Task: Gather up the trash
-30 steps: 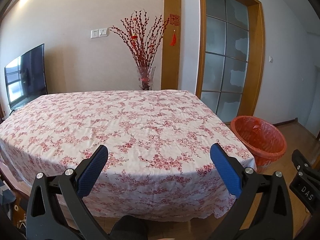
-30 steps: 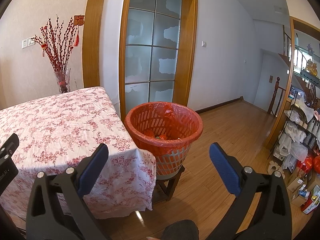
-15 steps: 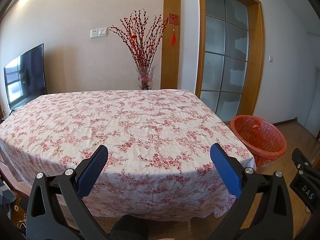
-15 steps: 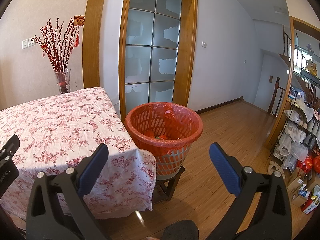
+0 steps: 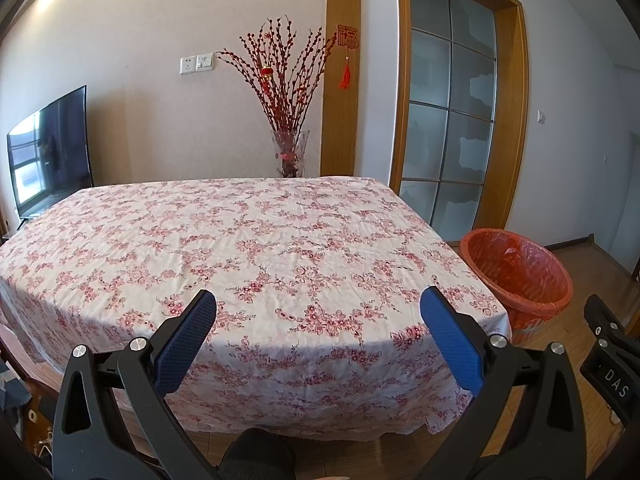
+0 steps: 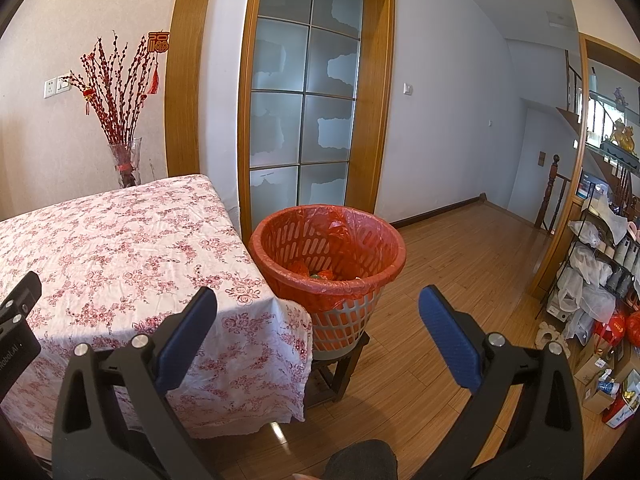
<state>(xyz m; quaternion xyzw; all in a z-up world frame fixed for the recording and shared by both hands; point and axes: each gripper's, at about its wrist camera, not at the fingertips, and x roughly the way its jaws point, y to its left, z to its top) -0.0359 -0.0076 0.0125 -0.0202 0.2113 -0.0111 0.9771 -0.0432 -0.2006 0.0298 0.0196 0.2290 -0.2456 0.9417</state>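
Red plastic lines the trash basket (image 6: pixel 328 256), which sits on a small stool at centre frame in the right wrist view, just beside the floral tablecloth (image 5: pixel 248 248). The left gripper (image 5: pixel 318 312) and right gripper (image 6: pixel 318 312) both gape wide, holding nothing.

I read "DAS" on the right gripper (image 5: pixel 612 364) body, and a red 福 charm (image 5: pixel 347 36) hung on the wooden door frame (image 5: pixel 343 80)

Black-framed left gripper (image 5: pixel 318 308) and right gripper (image 6: pixel 318 308), blue textured pads, silver screws.
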